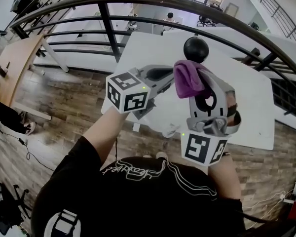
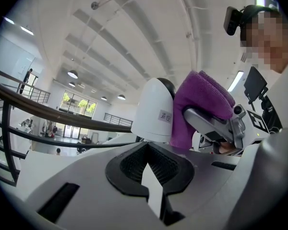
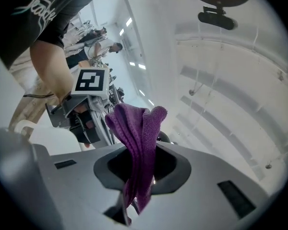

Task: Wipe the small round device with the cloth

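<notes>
- Closest to us in the head view is our own black shirt with white print, with both forearms raised above it.
- Our left gripper has its jaws drawn nearly together. Its own view shows only a thin white sliver between the pads, and the small round device with white body and black dome stands right at the jaw tips, gripped at its foot.
- From above, that device shows as a black ball held in the air over the white table.
- Our right gripper is clamped on the purple knitted cloth, which runs down between its jaws.
- That cloth lies bunched against the device's side, touching it.
- A dark curved metal railing arcs beyond the table.
</notes>
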